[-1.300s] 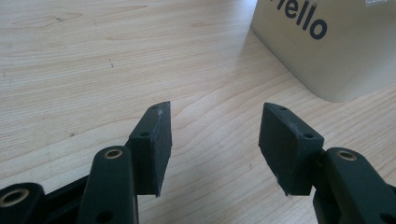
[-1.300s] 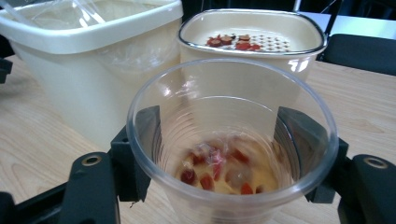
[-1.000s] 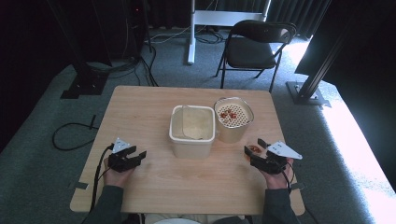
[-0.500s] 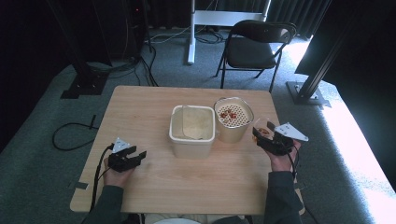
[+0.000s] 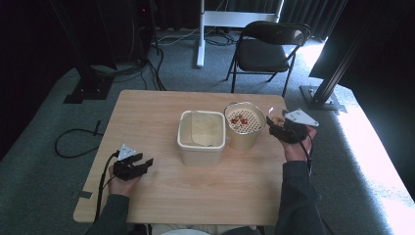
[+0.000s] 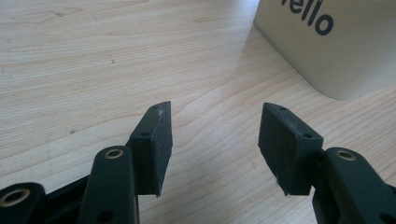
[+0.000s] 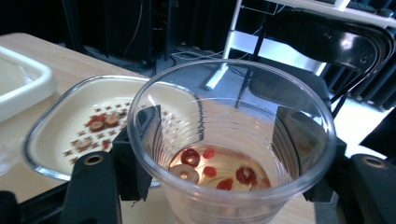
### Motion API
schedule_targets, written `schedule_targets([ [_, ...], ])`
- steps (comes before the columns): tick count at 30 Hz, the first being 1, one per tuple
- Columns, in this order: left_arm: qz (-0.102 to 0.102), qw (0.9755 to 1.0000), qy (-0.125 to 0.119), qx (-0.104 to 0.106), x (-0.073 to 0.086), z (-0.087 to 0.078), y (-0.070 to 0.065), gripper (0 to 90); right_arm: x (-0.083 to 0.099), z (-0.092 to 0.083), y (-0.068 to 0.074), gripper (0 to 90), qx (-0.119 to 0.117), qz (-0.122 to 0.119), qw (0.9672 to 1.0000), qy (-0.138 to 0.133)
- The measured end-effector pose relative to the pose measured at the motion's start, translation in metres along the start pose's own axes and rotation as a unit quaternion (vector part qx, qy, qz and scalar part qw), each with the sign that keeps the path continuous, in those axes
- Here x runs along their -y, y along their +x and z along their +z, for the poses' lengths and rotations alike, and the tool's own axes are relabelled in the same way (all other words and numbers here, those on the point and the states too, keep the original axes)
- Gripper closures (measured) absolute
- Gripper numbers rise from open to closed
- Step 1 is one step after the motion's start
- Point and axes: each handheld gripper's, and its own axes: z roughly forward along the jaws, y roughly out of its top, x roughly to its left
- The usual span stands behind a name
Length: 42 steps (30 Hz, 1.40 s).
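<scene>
High view: right gripper (image 5: 274,123) is raised beside the strainer pot (image 5: 243,126), jaws clamping a clear plastic cup (image 7: 231,144) of red pieces; left gripper (image 5: 142,164) rests low on the table (image 5: 205,196), jaws spread.

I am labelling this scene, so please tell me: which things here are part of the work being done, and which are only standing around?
Part of the work:
- clear cup with red pieces, held in the right gripper
- strainer pot beside it, holding similar pieces
- cream tub

Standing around:
- left gripper, open, resting on the table
- folding chair
- floor cables
</scene>
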Motion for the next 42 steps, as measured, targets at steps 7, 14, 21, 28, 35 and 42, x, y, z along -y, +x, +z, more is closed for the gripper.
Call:
schedule_targets([
  [7,-0.002,1.0000,-0.002,0.000,0.000,0.000,0.001,45.6,-0.016,0.014,-0.002,33.8,0.018,-0.036,0.9991,0.017],
  [14,-0.001,1.0000,-0.001,-0.001,0.000,0.000,0.001,45.6,-0.024,0.028,0.001,33.8,0.039,-0.075,0.9958,0.036],
  [21,-0.003,1.0000,-0.001,0.000,0.000,0.000,0.001,45.6,-0.030,0.039,0.003,33.8,0.063,-0.124,0.9880,0.066],
  [28,-0.003,1.0000,-0.001,-0.001,0.000,-0.001,0.001,45.6,-0.037,0.045,0.015,33.8,0.092,-0.208,0.9693,0.095],
  [35,-0.004,1.0000,-0.001,-0.001,0.001,-0.001,0.001,45.6,-0.042,0.052,0.024,33.8,0.112,-0.262,0.9504,0.126],
  [42,-0.004,1.0000,-0.002,-0.001,0.001,-0.001,0.001,45.6,-0.045,0.059,0.032,33.7,0.128,-0.313,0.9277,0.157],
])
